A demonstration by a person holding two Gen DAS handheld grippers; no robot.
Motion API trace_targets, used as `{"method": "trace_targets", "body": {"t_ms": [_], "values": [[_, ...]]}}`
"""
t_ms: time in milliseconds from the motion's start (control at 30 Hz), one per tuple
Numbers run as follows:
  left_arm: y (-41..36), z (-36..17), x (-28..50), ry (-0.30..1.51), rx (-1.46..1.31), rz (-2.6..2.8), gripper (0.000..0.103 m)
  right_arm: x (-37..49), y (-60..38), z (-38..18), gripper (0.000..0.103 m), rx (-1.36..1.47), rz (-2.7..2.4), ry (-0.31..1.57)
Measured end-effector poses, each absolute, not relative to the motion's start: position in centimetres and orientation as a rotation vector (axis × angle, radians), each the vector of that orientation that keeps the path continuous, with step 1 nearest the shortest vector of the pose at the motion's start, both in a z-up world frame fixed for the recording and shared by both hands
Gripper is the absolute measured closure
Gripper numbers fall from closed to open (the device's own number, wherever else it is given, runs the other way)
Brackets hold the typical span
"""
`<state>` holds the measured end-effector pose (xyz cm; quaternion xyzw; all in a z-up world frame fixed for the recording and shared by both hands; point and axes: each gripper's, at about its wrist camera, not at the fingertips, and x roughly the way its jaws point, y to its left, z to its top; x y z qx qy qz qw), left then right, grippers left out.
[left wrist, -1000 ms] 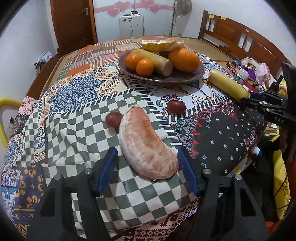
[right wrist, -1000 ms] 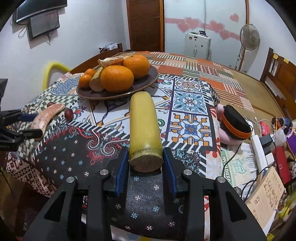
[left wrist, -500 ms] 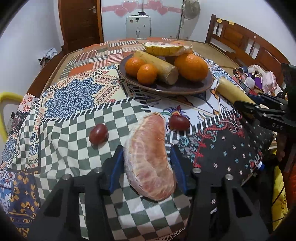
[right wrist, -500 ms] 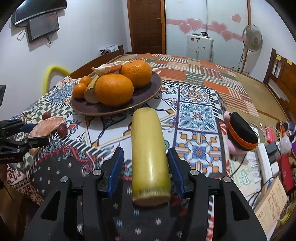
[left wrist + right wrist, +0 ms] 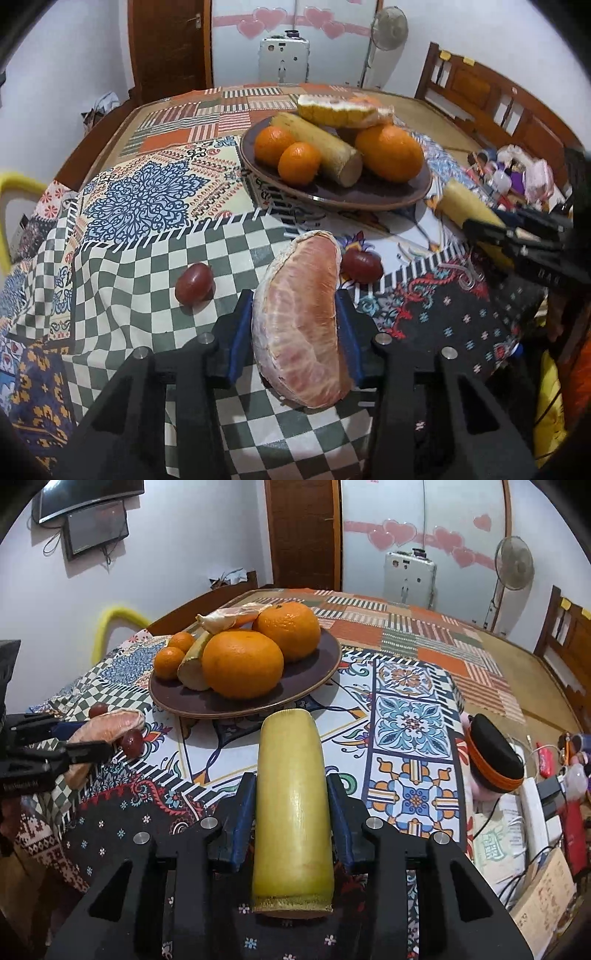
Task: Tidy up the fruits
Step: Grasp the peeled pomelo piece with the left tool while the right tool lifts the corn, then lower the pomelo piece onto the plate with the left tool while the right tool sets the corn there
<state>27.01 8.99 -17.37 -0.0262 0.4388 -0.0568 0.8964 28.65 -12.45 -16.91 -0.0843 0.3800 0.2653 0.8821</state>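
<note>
On the checkered corner of the tablecloth, the left gripper has come forward around the peeled pomelo wedge; its jaws, wide a second ago, are closing and the blue pads now touch the wedge's flanks. Over on the dark floral patch, the right gripper has slid further along the yellow sugarcane piece and is closing too, pads against its sides. Both pieces look ready to lift, though neither seems clear of the cloth yet.

The brown plate sits at twelve o'clock from the wedge and eleven o'clock from the cane. It already carries oranges, another cane piece and a wedge, so open room is mainly its near rim. Two red grapes flank the wedge at ten and one o'clock, the latter nearly touching. The table edge lies close behind both grippers, with clutter beyond it at three o'clock
</note>
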Motion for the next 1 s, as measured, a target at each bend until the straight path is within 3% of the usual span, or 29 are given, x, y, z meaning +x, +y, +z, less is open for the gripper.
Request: {"method": "trace_targets", "body": {"t_ms": [433, 1000], "values": [[7.8, -12.3, 27.0, 0.754, -0.021, -0.131, 0.06, 28.8, -12.9, -13.5, 0.068, -0.092, 0.551, 0.694], [7.5, -10.2, 32.1, 0.688, -0.063, -0.15, 0.06, 31.6, -11.6, -10.4, 0.069, -0.09, 0.534, 0.576]]}}
